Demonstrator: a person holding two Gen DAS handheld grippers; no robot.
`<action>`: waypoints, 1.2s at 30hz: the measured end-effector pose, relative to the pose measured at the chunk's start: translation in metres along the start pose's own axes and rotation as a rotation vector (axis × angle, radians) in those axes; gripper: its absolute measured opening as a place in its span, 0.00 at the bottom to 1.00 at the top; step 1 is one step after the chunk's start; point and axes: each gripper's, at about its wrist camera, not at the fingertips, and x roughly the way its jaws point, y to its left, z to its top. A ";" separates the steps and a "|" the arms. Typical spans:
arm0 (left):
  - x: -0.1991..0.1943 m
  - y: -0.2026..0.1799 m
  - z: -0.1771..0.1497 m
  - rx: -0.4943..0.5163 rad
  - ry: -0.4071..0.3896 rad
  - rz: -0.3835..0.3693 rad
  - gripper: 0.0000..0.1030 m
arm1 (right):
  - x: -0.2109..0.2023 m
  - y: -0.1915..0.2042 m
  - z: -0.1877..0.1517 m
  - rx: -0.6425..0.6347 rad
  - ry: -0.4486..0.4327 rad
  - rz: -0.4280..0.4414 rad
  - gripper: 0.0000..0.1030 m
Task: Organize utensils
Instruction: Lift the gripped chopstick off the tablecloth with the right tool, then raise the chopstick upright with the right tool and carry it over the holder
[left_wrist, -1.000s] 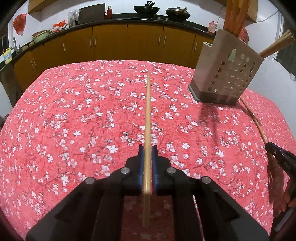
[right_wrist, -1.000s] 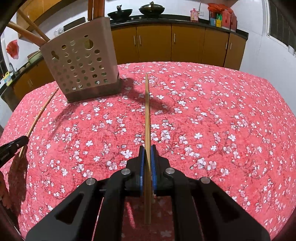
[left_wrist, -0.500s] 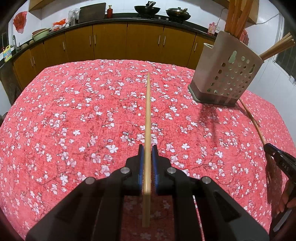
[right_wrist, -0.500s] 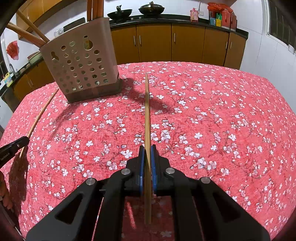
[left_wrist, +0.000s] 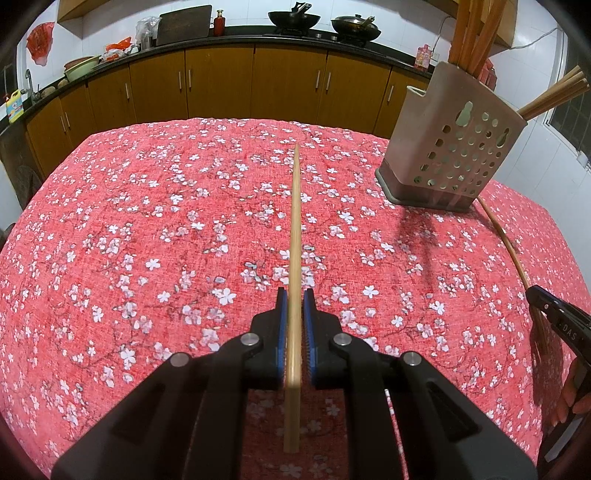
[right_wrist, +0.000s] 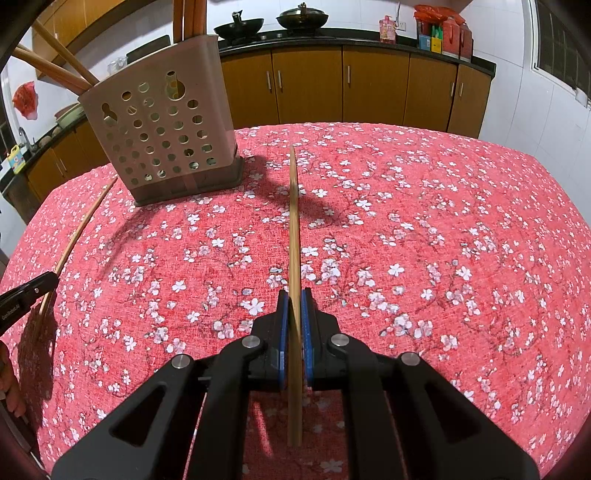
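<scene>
My left gripper is shut on a wooden chopstick that points forward over the red floral tablecloth. My right gripper is shut on another wooden chopstick, also pointing forward. A beige perforated utensil holder with several chopsticks standing in it sits at the far right in the left wrist view, and at the far left in the right wrist view. Each gripper's tip shows at the edge of the other's view: the right gripper and the left gripper, each with its chopstick.
The table is covered by a red cloth with white blossoms. Wooden kitchen cabinets and a dark counter with woks run behind the table. A white tiled wall is on the right.
The utensil holder sits slightly nearer and larger in both views. Both grippers stay shut on their chopsticks.
</scene>
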 end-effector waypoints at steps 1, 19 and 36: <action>0.000 0.000 0.000 0.000 0.000 0.000 0.11 | 0.000 0.000 0.000 0.000 0.000 0.000 0.08; 0.001 0.001 0.002 -0.001 0.001 0.000 0.11 | 0.000 0.000 0.000 0.000 0.001 0.001 0.08; -0.007 -0.009 -0.003 0.044 0.023 0.021 0.08 | -0.011 -0.002 0.000 0.004 -0.021 -0.001 0.07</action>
